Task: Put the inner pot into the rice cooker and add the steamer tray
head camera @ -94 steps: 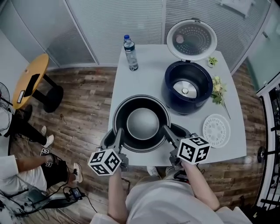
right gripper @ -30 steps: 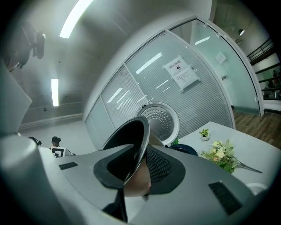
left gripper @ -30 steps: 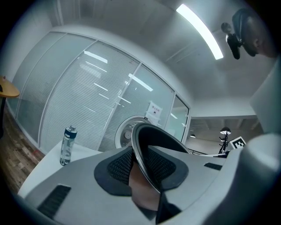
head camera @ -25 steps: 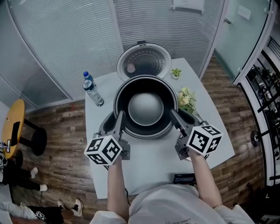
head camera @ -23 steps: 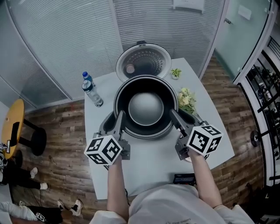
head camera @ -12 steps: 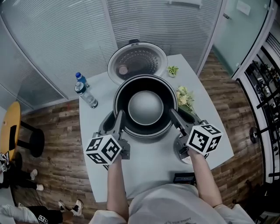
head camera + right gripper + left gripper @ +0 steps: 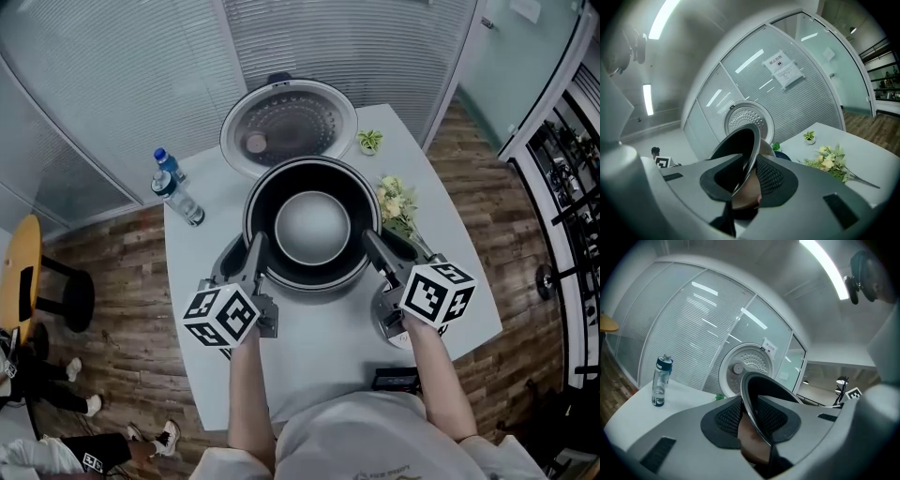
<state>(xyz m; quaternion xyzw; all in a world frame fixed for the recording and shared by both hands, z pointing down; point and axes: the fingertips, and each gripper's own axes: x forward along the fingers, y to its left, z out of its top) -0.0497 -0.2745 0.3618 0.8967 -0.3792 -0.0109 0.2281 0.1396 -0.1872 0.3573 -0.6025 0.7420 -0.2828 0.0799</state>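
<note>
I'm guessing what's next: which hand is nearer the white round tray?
Right: the right gripper is beside the white round steamer tray; the left gripper holds the dark metal pot opposite.

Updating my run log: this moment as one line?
left tongs: shut on inner pot rim | right tongs: same rim | pot: above table | cooker lid: open

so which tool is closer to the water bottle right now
Left. The left tool grips the inner pot rim on the side toward the water bottle; the right tool grips the opposite rim, with the pot between it and the bottle.
</note>
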